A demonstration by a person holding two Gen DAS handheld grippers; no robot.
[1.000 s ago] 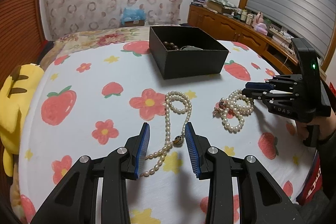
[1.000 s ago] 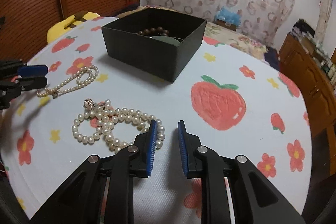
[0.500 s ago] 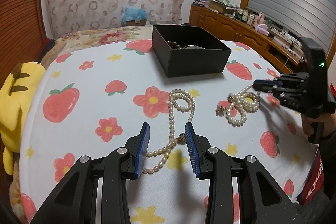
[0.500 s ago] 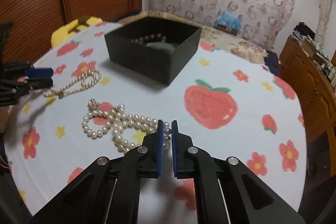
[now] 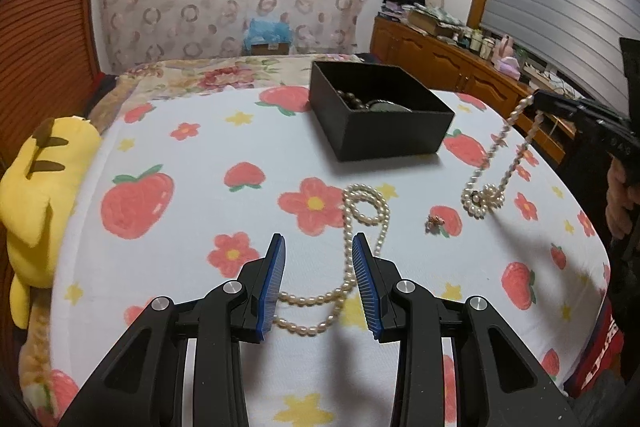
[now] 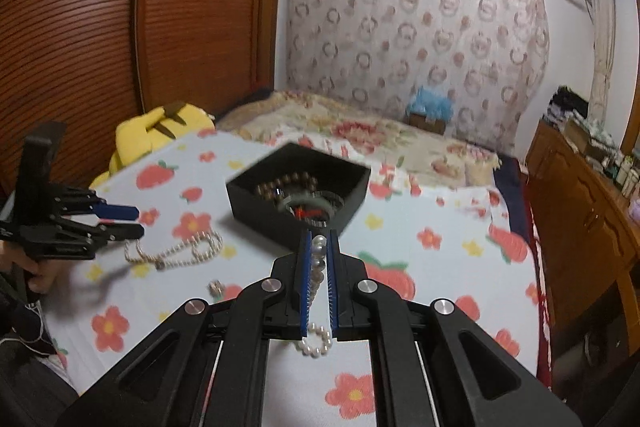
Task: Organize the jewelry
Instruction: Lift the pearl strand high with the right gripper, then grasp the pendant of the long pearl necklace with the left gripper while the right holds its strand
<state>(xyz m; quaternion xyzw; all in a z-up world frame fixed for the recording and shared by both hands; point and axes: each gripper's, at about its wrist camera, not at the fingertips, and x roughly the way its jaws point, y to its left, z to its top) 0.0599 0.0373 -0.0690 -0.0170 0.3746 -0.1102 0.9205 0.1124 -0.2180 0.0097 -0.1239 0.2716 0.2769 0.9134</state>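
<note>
Left wrist view: left tongs (image 5: 318, 283) apart, low over the strawberry-print tabletop (image 5: 168, 239), blue pads either side of a long pearl necklace (image 5: 352, 247) lying flat on the cloth, its loop stretching toward the black box (image 5: 384, 131). Necklace between the pads, no contact visible. Right tongs (image 5: 538, 101) at the right edge, raised above the tabletop and clamped on a second pearl strand (image 5: 496, 163), two lines of beads hanging from the tips down to a small coil resting on the cloth. Small pinkish clasp or charm (image 5: 435, 223) lying alone on a strawberry, between the two necklaces, near the coil. Dark beads and a round greenish piece inside the open box. Yellow plush toy (image 5: 36, 179) against the left edge of the tabletop.

Right wrist view: right tongs (image 6: 319, 247) nearly together, pearl strand (image 6: 318, 263) pinched between the blue pads, one bead showing at the tips and a loop of beads hanging below. Box (image 6: 298, 199) just beyond the tips, somewhat blurred, holding a brown bead bracelet (image 6: 286, 185) and ring-shaped pieces. Left tongs (image 6: 134, 223) at the left, apart, just over the long necklace (image 6: 176, 251). Charm (image 6: 216, 287) on the cloth nearby.
</note>
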